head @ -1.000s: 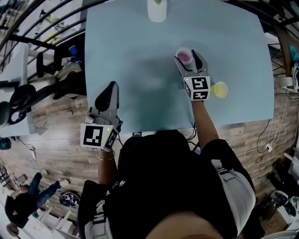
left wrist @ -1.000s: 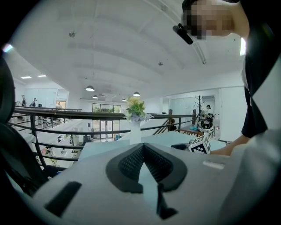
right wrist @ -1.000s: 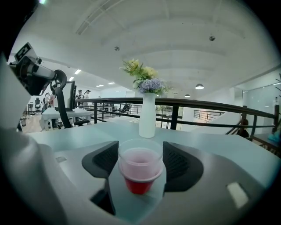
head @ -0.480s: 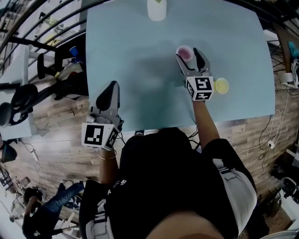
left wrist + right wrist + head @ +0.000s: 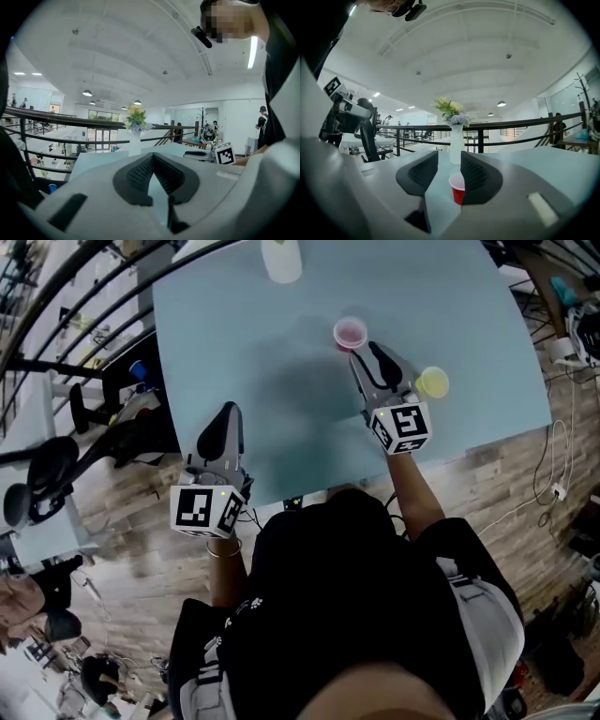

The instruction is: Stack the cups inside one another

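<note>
A red cup (image 5: 350, 334) stands upright on the light blue table (image 5: 262, 390). It is just beyond the tips of my right gripper (image 5: 368, 357). In the right gripper view the red cup (image 5: 458, 187) shows ahead through the gap of the right gripper (image 5: 450, 164). Its jaws are closing, with nothing between the pads. A yellow cup (image 5: 432, 382) stands to the right of that gripper, apart from it. My left gripper (image 5: 223, 416) hovers at the table's near edge, shut and empty. In its own view the left gripper (image 5: 153, 157) has its tips touching.
A white vase (image 5: 281, 259) with flowers stands at the table's far edge and shows as a vase (image 5: 456, 143) behind the red cup. Wooden floor, a railing and an office chair (image 5: 37, 474) lie to the left of the table. Cables trail on the floor at the right.
The red cup stood between the right gripper's wide jaws; now that gripper has drawn back and up, the cup stands beyond its tips, and the jaws are narrower. The left gripper stayed put.
</note>
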The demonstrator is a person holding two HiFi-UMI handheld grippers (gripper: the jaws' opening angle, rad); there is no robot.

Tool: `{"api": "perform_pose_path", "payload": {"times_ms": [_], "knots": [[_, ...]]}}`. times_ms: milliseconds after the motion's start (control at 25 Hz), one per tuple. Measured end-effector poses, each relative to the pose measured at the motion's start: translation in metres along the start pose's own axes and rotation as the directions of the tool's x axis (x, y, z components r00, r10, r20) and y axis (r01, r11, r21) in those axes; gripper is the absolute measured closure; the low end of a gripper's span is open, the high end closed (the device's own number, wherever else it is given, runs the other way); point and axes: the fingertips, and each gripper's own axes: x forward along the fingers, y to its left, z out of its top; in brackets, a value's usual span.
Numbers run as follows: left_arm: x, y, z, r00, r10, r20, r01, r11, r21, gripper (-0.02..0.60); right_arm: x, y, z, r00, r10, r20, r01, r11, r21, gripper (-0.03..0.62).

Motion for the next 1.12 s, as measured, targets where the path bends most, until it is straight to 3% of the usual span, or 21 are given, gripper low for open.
{"api": "perform_pose_path", "payload": {"times_ms": [200, 320, 640, 800, 1120], "knots": [[0.003, -0.016, -0.005, 0.997, -0.073, 0.001, 0.073, 0.997, 0.005, 0.595, -0.04, 0.003, 0.007, 0.998, -0.061, 0.026, 0.061, 0.998, 0.018, 0.497], [0.004, -0.026, -0.009, 0.992, -0.129, -0.006, 0.129, 0.992, 0.007, 0.595, -0.066, 0.007, 0.008, 0.992, -0.118, 0.035, 0.117, 0.993, 0.023, 0.572], [0.016, -0.063, -0.015, 0.964, -0.264, -0.025, 0.264, 0.964, 0.022, 0.595, -0.126, -0.009, 0.0, 0.966, -0.259, 0.02, 0.258, 0.966, 0.019, 0.579], [0.023, -0.078, -0.018, 0.953, -0.299, -0.044, 0.301, 0.953, 0.034, 0.595, -0.151, -0.034, -0.013, 0.94, -0.342, -0.001, 0.342, 0.939, 0.028, 0.534], [0.032, -0.093, -0.018, 0.951, -0.302, -0.065, 0.305, 0.951, 0.05, 0.595, -0.17, -0.083, -0.038, 0.897, -0.437, -0.063, 0.44, 0.897, 0.038, 0.358]]}}
